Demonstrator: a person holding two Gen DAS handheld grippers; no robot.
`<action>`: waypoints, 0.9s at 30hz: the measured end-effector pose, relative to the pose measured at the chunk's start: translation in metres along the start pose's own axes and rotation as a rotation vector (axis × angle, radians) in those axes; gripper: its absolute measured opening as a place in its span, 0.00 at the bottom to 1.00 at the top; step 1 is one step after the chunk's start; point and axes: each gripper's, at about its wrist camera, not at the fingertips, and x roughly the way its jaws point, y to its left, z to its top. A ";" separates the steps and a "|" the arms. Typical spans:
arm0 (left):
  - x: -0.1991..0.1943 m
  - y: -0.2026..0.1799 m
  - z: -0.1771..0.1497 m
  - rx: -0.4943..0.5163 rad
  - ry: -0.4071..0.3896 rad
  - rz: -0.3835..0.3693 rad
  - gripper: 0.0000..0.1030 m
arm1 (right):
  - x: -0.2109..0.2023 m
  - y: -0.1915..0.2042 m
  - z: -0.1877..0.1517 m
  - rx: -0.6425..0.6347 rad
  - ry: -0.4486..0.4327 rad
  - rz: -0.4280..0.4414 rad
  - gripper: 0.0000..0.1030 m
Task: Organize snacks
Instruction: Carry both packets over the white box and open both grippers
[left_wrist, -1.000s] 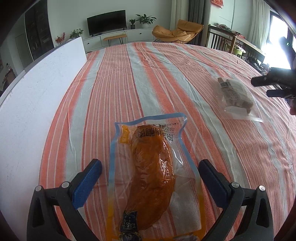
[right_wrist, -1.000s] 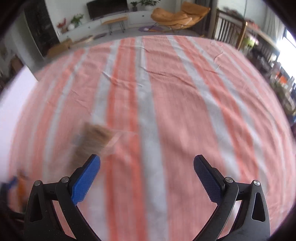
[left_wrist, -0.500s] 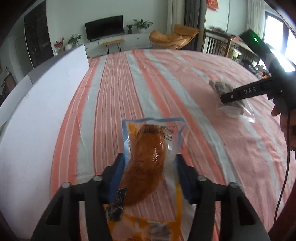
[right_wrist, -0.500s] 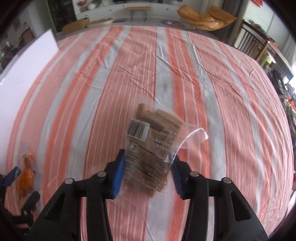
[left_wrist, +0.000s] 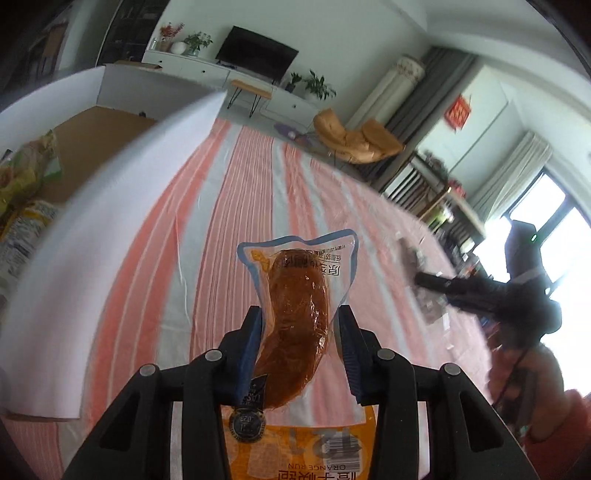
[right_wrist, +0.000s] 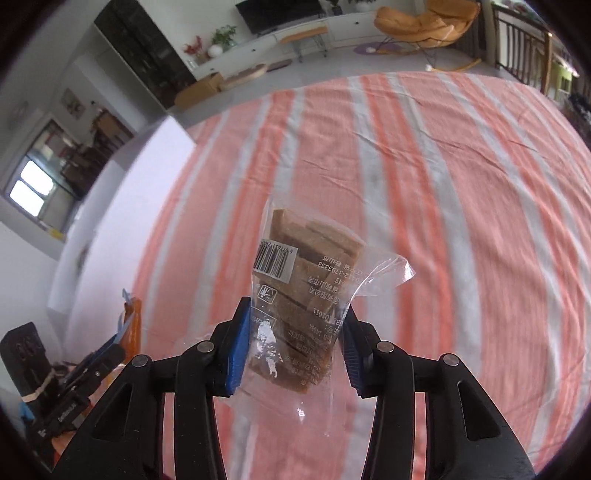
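Both claws are loaded and lifted clear of the striped tablecloth (right_wrist: 461, 192), so the step in hand looks like the carry toward the container. The left claw (left_wrist: 298, 332) is clenched on a vacuum-sealed meat snack pouch (left_wrist: 297, 317), its blue pads pinching the pouch at the sides around the brown meat, with the clear top edge sticking out far from the camera and the orange printed end hanging near the lens. The right claw (right_wrist: 295, 336) is clenched in the same way on a clear bag of brown biscuit bars (right_wrist: 303, 295), barcode label facing the camera, the loose plastic flap fanning out to the right of the pads. In the left wrist view a white-walled cardboard box (left_wrist: 122, 192) stands at the left edge of the table, its brown floor visible, with some yellow-green snack packets (left_wrist: 26, 177) already lying in its near left part. The same white wall (right_wrist: 122, 206) shows at the left in the right wrist view, along with the left claw and its orange pouch low in the left corner. The right claw appears, blurred, at the far right of the left wrist view, well apart from the box. The next move probably calls for swinging each snack leftward over the box wall, high enough that the dangling pouch ends clear the rim, then releasing inside beside the packets; the thin, slippery film could slide in the pads during the swing.
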 end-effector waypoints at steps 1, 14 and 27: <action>-0.012 0.001 0.011 -0.012 -0.028 -0.013 0.39 | -0.001 0.011 0.004 -0.007 -0.007 0.024 0.45; -0.121 0.131 0.095 -0.096 -0.216 0.534 0.77 | 0.032 0.319 0.071 -0.359 -0.089 0.333 0.66; -0.126 0.117 0.068 0.005 -0.294 0.671 0.98 | 0.070 0.333 0.046 -0.411 -0.158 0.198 0.94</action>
